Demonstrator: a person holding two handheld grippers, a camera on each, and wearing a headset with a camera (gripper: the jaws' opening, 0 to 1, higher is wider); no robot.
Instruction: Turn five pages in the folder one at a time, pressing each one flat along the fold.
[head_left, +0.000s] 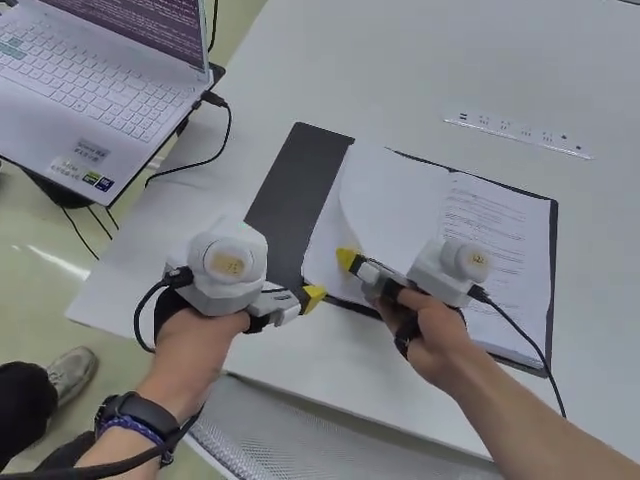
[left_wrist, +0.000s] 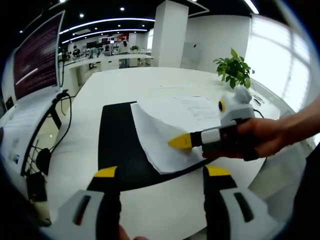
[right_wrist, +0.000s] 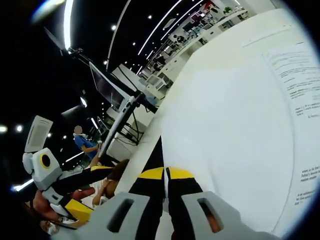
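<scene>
We see an open black-covered folder (head_left: 295, 200) on the white counter (head_left: 400, 60), mid-frame in the head view, its long axis running upper left to lower right. One white page (head_left: 385, 205) arches up near the fold. The right gripper (head_left: 347, 260) is pressed together on that page's lower edge, and the left gripper (left_wrist: 161, 172) is spread wide beside the folder. The printed text is too small to read.

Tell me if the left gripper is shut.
No: the left gripper has its two yellow-tipped jaws wide apart in the left gripper view.
</scene>
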